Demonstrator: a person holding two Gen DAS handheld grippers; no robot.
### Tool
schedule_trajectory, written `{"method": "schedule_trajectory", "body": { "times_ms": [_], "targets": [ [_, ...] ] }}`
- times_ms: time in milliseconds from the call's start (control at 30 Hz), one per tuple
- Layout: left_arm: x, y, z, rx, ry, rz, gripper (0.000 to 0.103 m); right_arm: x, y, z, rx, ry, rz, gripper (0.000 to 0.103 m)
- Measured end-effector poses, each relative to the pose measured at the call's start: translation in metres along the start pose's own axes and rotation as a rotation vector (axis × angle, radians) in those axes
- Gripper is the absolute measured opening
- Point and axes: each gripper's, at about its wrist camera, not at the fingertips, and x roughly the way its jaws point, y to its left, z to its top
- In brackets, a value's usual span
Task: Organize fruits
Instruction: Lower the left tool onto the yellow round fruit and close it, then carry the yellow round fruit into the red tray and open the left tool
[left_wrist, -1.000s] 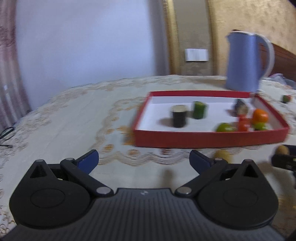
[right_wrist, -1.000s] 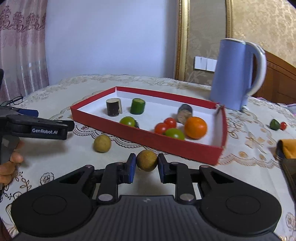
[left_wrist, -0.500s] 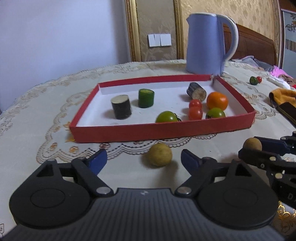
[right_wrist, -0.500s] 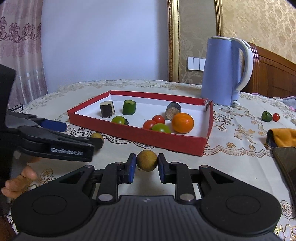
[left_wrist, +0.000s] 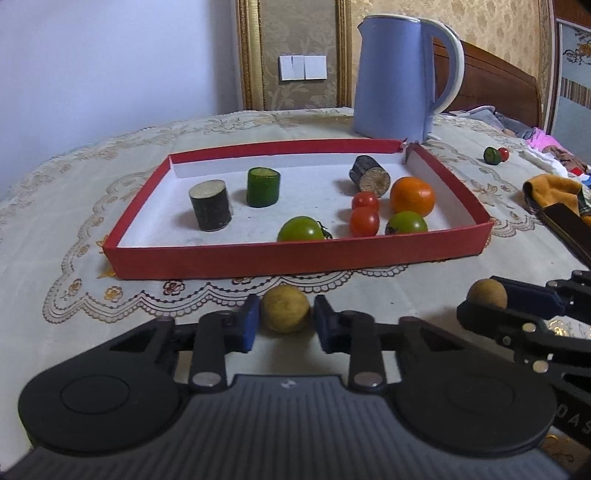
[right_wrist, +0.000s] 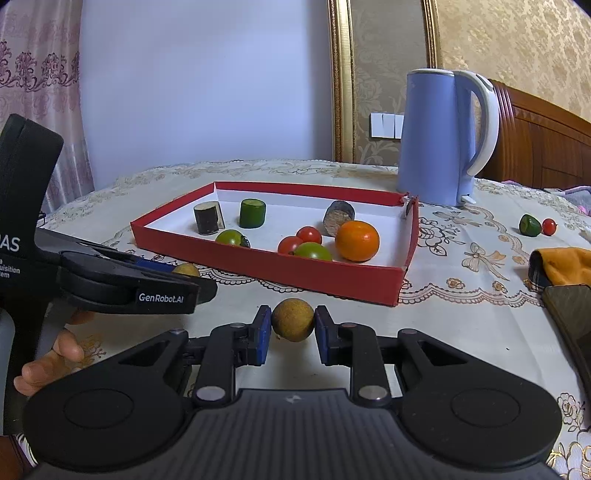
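Observation:
A red tray (left_wrist: 295, 254) on the tablecloth holds an orange (left_wrist: 412, 195), red and green tomatoes and three cut vegetable pieces. My left gripper (left_wrist: 285, 320) has its jaws around a yellowish round fruit (left_wrist: 285, 308) on the cloth in front of the tray; small gaps show at both pads. My right gripper (right_wrist: 291, 325) is shut on a second brownish round fruit (right_wrist: 293, 319), held just above the cloth. That fruit also shows in the left wrist view (left_wrist: 487, 293). The right wrist view shows the tray (right_wrist: 325, 282), with the left gripper's fruit (right_wrist: 186, 269) partly hidden behind the left gripper's arm.
A blue kettle (left_wrist: 404, 77) stands behind the tray. A green fruit (right_wrist: 529, 225) and a red tomato (right_wrist: 549, 226) lie far right. An orange cloth (right_wrist: 565, 264) and a dark flat object (right_wrist: 570, 306) lie at the right edge.
My left gripper swung toward the tray, moved up to the yellowish fruit and narrowed its jaws around it. My right gripper kept hold of its fruit.

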Motion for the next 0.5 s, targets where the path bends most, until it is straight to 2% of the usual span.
{"method": "schedule_trajectory", "body": {
  "times_ms": [133,500],
  "targets": [
    [-0.001,0.006,0.000,-0.030,0.010,-0.010,0.026,-0.001,0.000,0.000,0.000,-0.003,0.004,0.025],
    [-0.016,0.021,0.017,-0.025,-0.046,0.057,0.026,-0.007,0.000,0.000,0.000,-0.017,0.013,0.025]
  ]
}}
